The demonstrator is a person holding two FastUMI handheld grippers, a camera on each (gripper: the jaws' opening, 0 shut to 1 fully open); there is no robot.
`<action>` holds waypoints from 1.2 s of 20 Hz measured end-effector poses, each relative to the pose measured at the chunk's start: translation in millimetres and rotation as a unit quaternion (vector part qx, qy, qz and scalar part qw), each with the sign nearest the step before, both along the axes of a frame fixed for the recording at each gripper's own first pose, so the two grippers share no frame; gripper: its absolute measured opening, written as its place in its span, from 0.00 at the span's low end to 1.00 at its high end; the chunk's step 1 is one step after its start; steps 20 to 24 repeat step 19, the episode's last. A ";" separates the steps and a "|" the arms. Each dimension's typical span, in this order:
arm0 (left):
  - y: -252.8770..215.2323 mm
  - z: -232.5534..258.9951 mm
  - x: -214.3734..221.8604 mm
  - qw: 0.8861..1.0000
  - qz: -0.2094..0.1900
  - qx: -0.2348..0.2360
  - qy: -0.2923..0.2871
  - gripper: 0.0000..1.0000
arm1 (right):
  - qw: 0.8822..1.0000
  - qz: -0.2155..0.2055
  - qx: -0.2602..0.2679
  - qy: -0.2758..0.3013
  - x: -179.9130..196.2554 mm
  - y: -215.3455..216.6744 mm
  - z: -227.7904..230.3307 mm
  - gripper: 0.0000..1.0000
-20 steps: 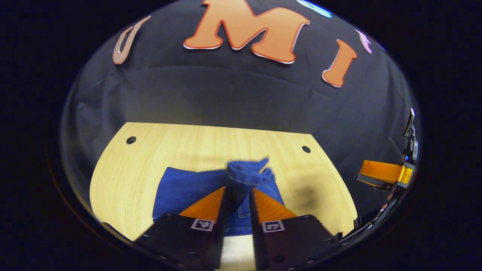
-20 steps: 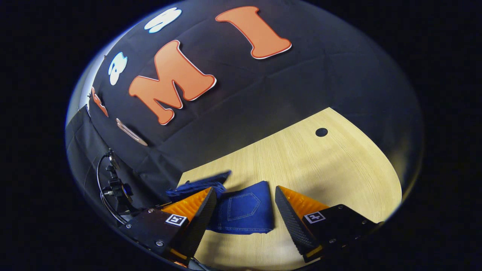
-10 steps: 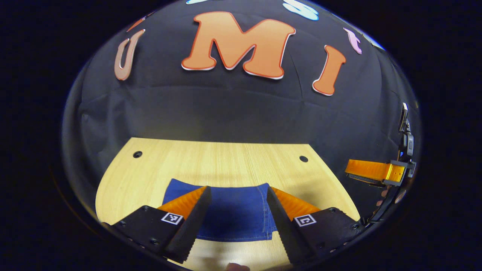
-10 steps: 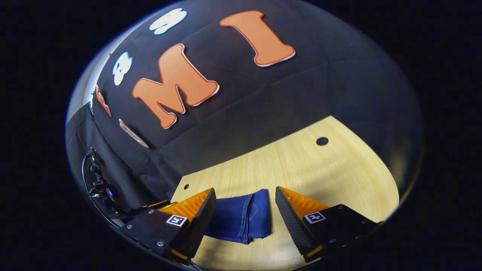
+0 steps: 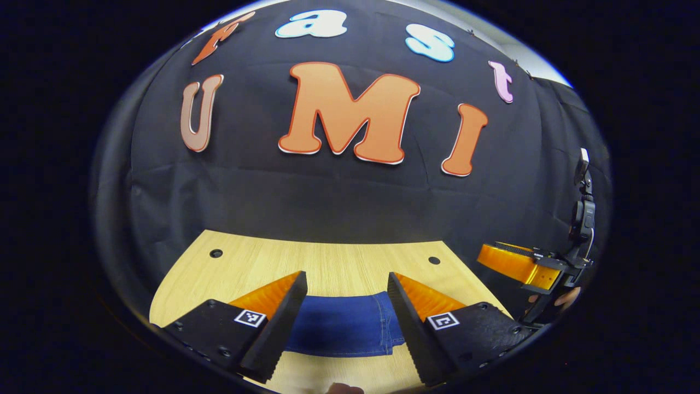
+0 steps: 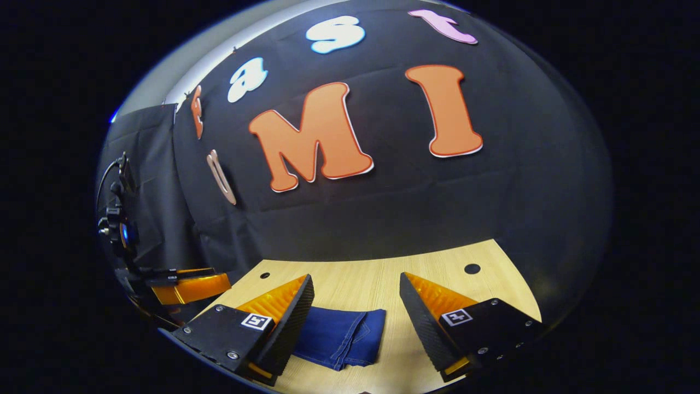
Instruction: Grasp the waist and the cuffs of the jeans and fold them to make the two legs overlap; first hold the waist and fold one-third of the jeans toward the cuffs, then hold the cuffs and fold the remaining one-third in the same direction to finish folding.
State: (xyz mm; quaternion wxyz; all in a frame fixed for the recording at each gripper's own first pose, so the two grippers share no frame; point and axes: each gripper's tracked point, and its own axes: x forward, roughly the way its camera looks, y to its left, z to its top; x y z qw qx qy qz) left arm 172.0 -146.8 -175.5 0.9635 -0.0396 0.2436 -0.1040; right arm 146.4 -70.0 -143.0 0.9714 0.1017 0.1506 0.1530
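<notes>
The left gripper (image 5: 347, 282) and right gripper (image 6: 355, 284) hover with fingers spread wide, gripping nothing, above the folded blue jeans (image 5: 339, 331) lying flat on the wooden table (image 5: 333, 262).

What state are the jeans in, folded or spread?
Folded: the jeans lie as a compact layered rectangle on the table, stacked edges visible.
</notes>
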 end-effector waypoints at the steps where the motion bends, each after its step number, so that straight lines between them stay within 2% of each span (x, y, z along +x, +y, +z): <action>1: 1.7 7.8 -4.9 1.000 -0.005 0.001 -0.001 0.92 | 1.000 0.006 0.000 -0.004 -1.8 4.3 5.7 0.97; 6: 27.8 62.3 -24.9 0.997 0.014 0.015 -0.068 0.91 | 0.999 0.018 0.003 -0.044 -11.4 26.1 39.4 0.96; 7: 32.0 70.4 -31.4 0.996 0.015 0.017 -0.082 0.87 | 0.998 0.017 -0.001 -0.059 -14.6 29.7 47.2 0.97; 8: 37.8 78.3 -37.7 0.994 0.015 0.026 -0.101 0.91 | 0.997 0.016 -0.009 -0.078 -19.1 32.7 55.5 0.97; 9: 40.8 85.1 -44.3 0.993 0.012 0.034 -0.116 0.91 | 0.995 0.013 -0.020 -0.100 -23.0 35.5 63.7 0.97; 10: 44.0 92.1 -50.0 0.990 0.012 0.040 -0.136 0.91 | 0.993 0.010 -0.033 -0.117 -28.1 38.9 68.5 1.00; 11: 45.6 101.3 -56.0 0.987 0.004 0.037 -0.158 0.91 | 0.991 0.007 -0.044 -0.128 -34.9 44.3 73.0 0.96; 12: 47.4 107.9 -63.2 0.984 0.001 0.034 -0.175 0.91 | 0.989 0.004 -0.053 -0.136 -42.0 49.5 76.6 0.96; 15: 55.6 121.2 -82.6 0.976 0.000 0.015 -0.219 0.90 | 0.988 -0.002 -0.058 -0.142 -63.2 69.0 79.2 0.96; 17: 59.1 122.6 -106.2 0.969 -0.021 0.008 -0.244 0.91 | 0.988 -0.008 -0.062 -0.141 -79.3 83.0 79.2 0.96; 18: 67.9 122.9 -114.4 0.966 -0.015 0.017 -0.256 0.86 | 0.987 -0.014 -0.065 -0.147 -88.0 89.4 81.5 0.96; 19: 71.3 118.4 -123.3 0.966 -0.015 0.020 -0.256 0.90 | 0.986 -0.019 -0.067 -0.150 -95.2 94.4 82.8 0.96; 24: 71.3 118.4 -123.3 0.966 -0.015 0.020 -0.256 0.90 | 0.986 -0.019 -0.067 -0.150 -95.2 94.4 82.8 0.96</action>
